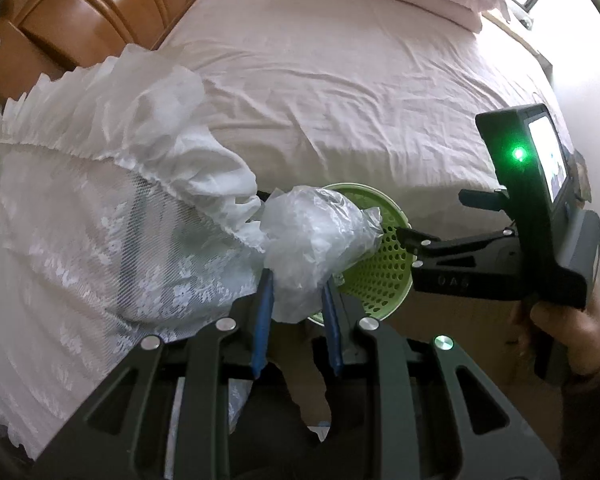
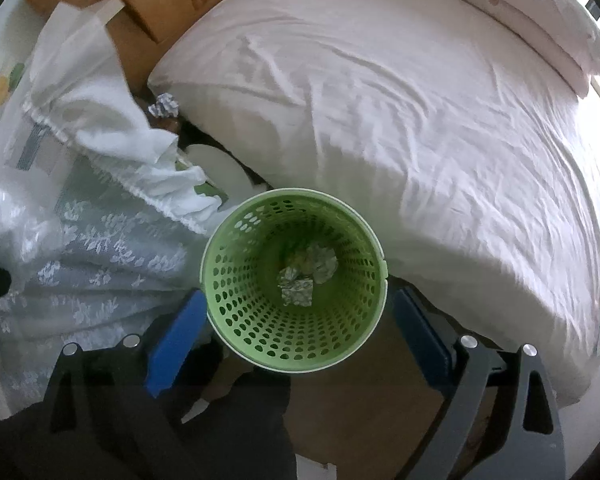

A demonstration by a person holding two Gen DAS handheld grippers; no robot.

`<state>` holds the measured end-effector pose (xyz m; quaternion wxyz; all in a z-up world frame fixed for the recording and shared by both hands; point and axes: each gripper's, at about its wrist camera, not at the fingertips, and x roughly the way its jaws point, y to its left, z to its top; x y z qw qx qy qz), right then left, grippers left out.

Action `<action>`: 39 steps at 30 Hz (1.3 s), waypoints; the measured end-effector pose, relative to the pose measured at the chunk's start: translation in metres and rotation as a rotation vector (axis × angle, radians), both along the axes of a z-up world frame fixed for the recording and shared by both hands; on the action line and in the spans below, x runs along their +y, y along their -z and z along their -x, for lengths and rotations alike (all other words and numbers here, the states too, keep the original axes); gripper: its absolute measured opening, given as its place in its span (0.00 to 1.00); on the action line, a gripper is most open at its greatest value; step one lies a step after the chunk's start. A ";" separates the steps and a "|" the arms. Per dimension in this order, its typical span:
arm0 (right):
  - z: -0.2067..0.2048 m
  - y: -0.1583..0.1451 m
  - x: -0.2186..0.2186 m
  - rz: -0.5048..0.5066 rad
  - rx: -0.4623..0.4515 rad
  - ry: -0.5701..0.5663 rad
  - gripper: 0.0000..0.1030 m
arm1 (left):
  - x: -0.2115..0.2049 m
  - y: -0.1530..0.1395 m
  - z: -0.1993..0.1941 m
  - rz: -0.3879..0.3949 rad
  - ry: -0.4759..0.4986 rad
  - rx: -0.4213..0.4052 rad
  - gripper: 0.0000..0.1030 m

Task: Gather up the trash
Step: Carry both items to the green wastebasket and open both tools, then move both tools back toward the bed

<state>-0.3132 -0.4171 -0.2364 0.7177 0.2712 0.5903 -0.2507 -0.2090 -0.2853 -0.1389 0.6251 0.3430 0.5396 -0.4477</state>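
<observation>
**Trash collection at the green basket: items and handling notes**

- Landmark: green perforated wastebasket (image 2: 294, 280), standing on the floor against the side of the bed (image 2: 420, 120).
- In the basket: crumpled foil or paper wads (image 2: 306, 276), lying on its bottom, directly under the right gripper.
- Right gripper (image 2: 296, 344): jaws spread wide, one blue pad on either side of the basket's rim, nothing between them.
- Left gripper (image 1: 298, 296): jaws narrow, clamped on a crumpled clear plastic bag (image 1: 316, 248), which hangs over the basket's near edge, not yet above the opening.
- Uncollected: one crumpled paper ball (image 2: 164, 106), on the floor beyond the basket, between the bed and the lace cloth (image 2: 92, 248).
- Step in hand, as judged: dropping the plastic bag into the basket.
- Handling advice: bring the left gripper over the middle of the opening before releasing. The bag is light and bulky and may catch on the rim or drift outside. The right gripper should clear away so that the two tools do not meet above the basket.
</observation>
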 end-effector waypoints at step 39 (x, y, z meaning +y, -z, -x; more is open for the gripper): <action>-0.034 -0.053 0.039 0.023 -0.096 -0.085 0.98 | 0.082 -0.034 -0.070 0.073 -0.313 -0.090 0.90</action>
